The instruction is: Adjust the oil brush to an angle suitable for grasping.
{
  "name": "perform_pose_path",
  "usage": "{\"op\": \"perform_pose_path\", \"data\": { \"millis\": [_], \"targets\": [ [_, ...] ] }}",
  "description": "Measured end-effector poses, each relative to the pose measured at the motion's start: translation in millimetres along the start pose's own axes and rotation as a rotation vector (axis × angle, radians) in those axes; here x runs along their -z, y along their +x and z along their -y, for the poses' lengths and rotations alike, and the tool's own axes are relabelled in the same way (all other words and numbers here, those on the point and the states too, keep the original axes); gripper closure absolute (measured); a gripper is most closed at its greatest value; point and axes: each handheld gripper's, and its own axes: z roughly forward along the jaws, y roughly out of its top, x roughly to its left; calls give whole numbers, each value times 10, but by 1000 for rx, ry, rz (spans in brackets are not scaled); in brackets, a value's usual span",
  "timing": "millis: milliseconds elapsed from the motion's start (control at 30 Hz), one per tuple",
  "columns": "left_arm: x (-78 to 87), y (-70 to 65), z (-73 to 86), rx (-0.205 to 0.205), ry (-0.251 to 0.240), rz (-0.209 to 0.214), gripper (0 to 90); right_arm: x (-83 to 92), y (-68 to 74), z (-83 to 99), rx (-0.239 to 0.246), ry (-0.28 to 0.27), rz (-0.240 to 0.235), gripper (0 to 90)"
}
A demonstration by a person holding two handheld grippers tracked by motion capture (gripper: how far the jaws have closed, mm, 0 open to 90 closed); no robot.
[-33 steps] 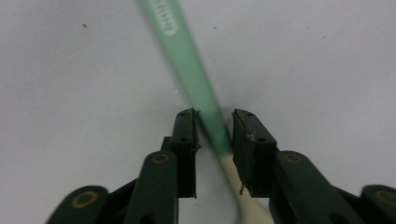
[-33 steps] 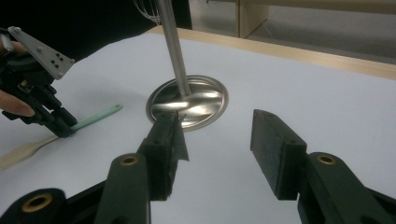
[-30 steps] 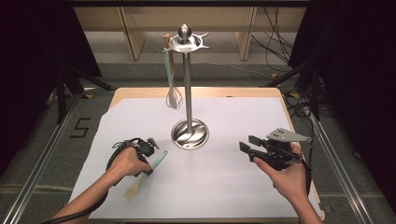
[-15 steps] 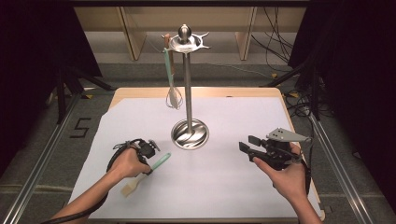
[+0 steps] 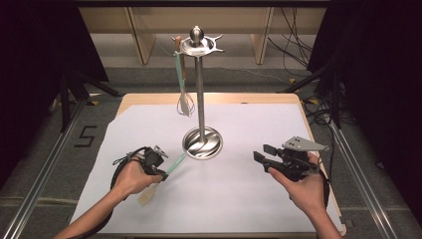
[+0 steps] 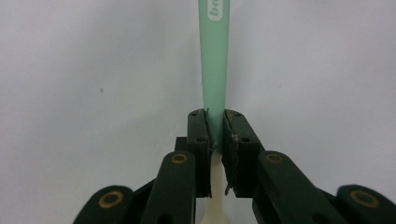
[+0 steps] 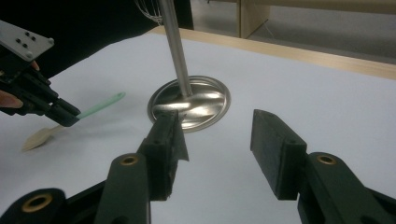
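A spatula (image 5: 174,164) with a mint-green handle (image 6: 214,60) and a cream head (image 5: 148,195) is held low over the white sheet. My left gripper (image 5: 161,174) is shut on its handle near the head, and both pads (image 6: 200,133) press the green shaft. The handle's tip points toward the steel stand's base (image 5: 202,143). My right gripper (image 5: 260,153) hovers at the right of the base, open with nothing between its fingers (image 7: 217,135). From there I see the left gripper (image 7: 65,116) and the spatula (image 7: 100,106) at the far left.
The steel utensil stand (image 5: 199,94) rises from a round base (image 7: 205,105) in the middle of the table (image 5: 209,97). A whisk (image 5: 185,102) with a green handle hangs from one of its top hooks. White paper (image 5: 234,199) covers the tabletop.
The left gripper has shifted slightly toward the stand's base, carrying the spatula with it. The right gripper has stayed in place.
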Motion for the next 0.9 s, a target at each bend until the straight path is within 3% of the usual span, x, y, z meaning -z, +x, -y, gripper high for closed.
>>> {"op": "perform_pose_path", "data": {
  "millis": [100,333,367,467,567,633,667,700,800,867,900],
  "targets": [
    [50,-49,-13,5,-100,8,810,5,7,-1,-7,-2,-9,529],
    [117,-144,-51,41,-266,25,810,-4,-3,19,-13,-22,6,530],
    [125,-155,-64,41,-280,27,810,-5,19,26,-53,-16,-2,530],
    [147,-186,-108,47,-328,47,810,-15,-24,36,-20,-27,1,530],
    [166,-213,-157,49,-372,58,810,-9,-42,42,-21,-24,-2,530],
    [176,-232,-187,48,-393,63,810,-5,-21,51,-64,-24,-4,530],
    [183,-247,-198,46,-404,59,810,3,-52,47,-22,-29,7,530],
    [191,-259,-207,41,-405,56,810,3,-55,50,-16,-35,10,530],
    [212,-299,-222,38,-422,52,810,30,-17,55,-69,-28,5,530],
    [223,-320,-232,35,-431,53,810,33,-41,51,-18,-42,17,531],
    [233,-330,-238,30,-430,46,810,39,0,48,-67,-33,4,531]
  ]
}}
